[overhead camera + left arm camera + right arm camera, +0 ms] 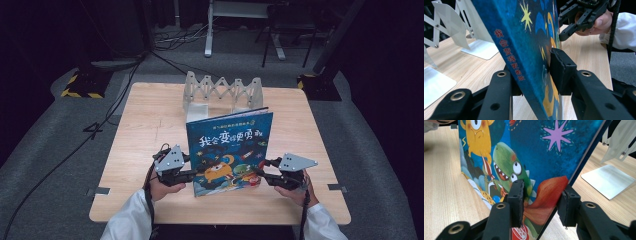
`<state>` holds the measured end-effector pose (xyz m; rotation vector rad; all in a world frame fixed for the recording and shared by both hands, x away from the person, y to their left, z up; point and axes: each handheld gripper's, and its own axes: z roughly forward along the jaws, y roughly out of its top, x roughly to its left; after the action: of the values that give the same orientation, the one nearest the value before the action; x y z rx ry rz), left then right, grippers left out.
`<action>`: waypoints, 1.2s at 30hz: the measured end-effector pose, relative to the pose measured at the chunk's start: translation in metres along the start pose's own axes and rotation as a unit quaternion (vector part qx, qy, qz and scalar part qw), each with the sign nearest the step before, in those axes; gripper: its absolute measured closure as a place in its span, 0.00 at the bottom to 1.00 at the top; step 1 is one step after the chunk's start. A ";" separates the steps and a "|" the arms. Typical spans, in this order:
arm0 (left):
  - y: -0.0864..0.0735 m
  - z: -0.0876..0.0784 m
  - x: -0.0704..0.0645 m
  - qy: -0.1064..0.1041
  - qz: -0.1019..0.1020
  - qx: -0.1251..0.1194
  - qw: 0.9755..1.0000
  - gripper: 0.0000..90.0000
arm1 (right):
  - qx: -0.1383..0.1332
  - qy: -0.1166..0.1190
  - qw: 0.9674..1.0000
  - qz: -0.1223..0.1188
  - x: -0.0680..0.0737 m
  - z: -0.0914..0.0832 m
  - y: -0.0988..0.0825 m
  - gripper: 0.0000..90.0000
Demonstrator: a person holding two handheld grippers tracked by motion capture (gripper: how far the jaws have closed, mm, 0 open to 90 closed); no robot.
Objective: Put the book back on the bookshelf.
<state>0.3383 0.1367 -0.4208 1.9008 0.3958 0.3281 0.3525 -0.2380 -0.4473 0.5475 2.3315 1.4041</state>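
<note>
A blue picture book (230,145) with a yellow monster and a green dinosaur on its cover stands upright, leaning back, near the front middle of the wooden table (145,135). My left gripper (192,176) clamps its lower left corner. In the left gripper view the spine edge of the book (524,37) runs between the jaws of the left gripper (535,72), and one pad (560,70) presses on the cover. My right gripper (262,176) is shut on the lower right corner. In the right gripper view the book (536,150) sits askew between the pads of the right gripper (541,197).
A white accordion-style rack (222,90) with flat metal feet (609,178) stands at the table's far side, behind the book; it also shows as the rack (451,25) beside the spine. Cables and black stands lie on the grey floor beyond the table.
</note>
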 end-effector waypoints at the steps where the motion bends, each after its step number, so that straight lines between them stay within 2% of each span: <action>1: 0.000 0.000 0.000 -0.001 0.000 0.000 1.000 0.72 | 0.000 -0.002 1.000 -0.001 0.000 0.000 0.000 0.68; 4: -0.001 0.000 -0.003 -0.002 0.000 -0.004 1.000 0.73 | -0.002 -0.007 1.000 0.000 0.000 -0.001 -0.001 0.67; 6: -0.002 0.000 -0.006 -0.010 -0.001 -0.009 1.000 0.75 | -0.002 -0.017 1.000 0.000 0.001 -0.002 -0.003 0.67; 8: -0.002 0.000 -0.008 -0.016 0.007 -0.010 1.000 0.77 | -0.001 -0.029 1.000 -0.001 0.002 -0.004 -0.005 0.71; 10: -0.001 -0.001 -0.012 -0.021 0.014 -0.009 1.000 0.79 | 0.001 -0.021 1.000 0.007 0.000 -0.006 -0.008 0.70; 11: -0.001 -0.001 -0.013 -0.032 0.017 -0.010 0.999 0.81 | 0.000 -0.016 1.000 0.008 0.000 -0.006 -0.011 0.70; 13: 0.000 -0.001 -0.016 -0.035 0.027 -0.008 0.999 0.83 | 0.000 -0.015 1.000 0.007 0.000 -0.009 -0.013 0.71; 17: 0.001 -0.001 -0.020 -0.038 0.030 -0.008 0.999 0.85 | 0.004 -0.022 1.000 0.009 0.002 -0.012 -0.015 0.66; 20: 0.001 -0.001 -0.022 -0.037 0.031 -0.009 0.999 0.86 | 0.026 -0.038 0.999 0.014 0.001 -0.012 -0.022 0.63; 22: 0.001 -0.001 -0.023 -0.036 0.035 -0.010 0.999 0.86 | 0.036 -0.031 0.998 0.035 -0.002 -0.010 -0.027 0.58; 24: 0.001 -0.001 -0.024 -0.040 0.041 -0.009 0.998 0.86 | 0.050 -0.041 0.997 0.037 -0.005 -0.005 -0.031 0.57; 27: 0.003 0.001 -0.027 -0.038 0.055 -0.008 0.998 0.88 | 0.053 -0.036 0.997 0.042 -0.007 0.004 -0.034 0.55; 28: 0.004 0.001 -0.028 -0.036 0.059 -0.006 0.998 0.88 | 0.052 -0.027 0.997 0.044 -0.008 0.008 -0.034 0.55; 29: 0.004 0.002 -0.029 -0.034 0.060 -0.007 0.998 0.88 | 0.053 -0.027 0.997 0.038 -0.007 0.010 -0.033 0.58; 30: 0.005 0.003 -0.030 -0.030 0.062 -0.006 0.998 0.89 | 0.052 -0.030 0.998 0.034 -0.006 0.012 -0.032 0.64; 31: 0.005 0.003 -0.030 -0.030 0.062 -0.006 0.998 0.89 | 0.046 -0.023 0.998 0.032 -0.005 0.013 -0.032 0.66; 33: 0.004 0.003 -0.029 -0.031 0.055 -0.009 0.998 0.89 | 0.047 -0.031 0.998 0.024 -0.002 0.014 -0.030 0.66; 36: 0.002 0.003 -0.028 -0.024 0.046 -0.014 0.999 0.89 | 0.043 -0.028 0.998 0.030 -0.005 0.014 -0.031 0.69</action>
<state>0.3147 0.1213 -0.4212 1.8983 0.2720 0.3466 0.3591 -0.2433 -0.4802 0.6772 2.3583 1.3021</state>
